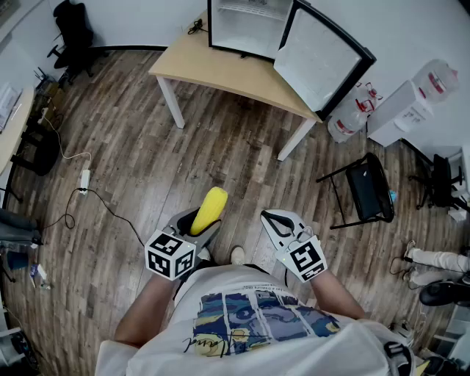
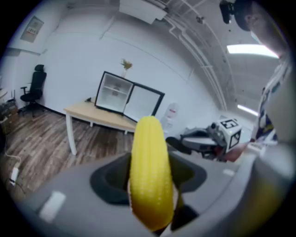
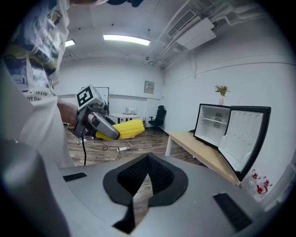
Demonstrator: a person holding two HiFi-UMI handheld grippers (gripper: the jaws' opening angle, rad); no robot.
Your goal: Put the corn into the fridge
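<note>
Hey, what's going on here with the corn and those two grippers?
A person holds a gripper in each hand. The left gripper is clamped on a yellow corn cob that sticks out past its jaws. The right gripper is shut and empty. The small fridge sits on a table across the room with its door open; the cob is not in it yet.

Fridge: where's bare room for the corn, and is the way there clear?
The fridge shelves look bare, door swung open to the right. The table is bare in front and left of it. Open floor leads there; the right side is crowded with water bottles and a black chair.
</note>
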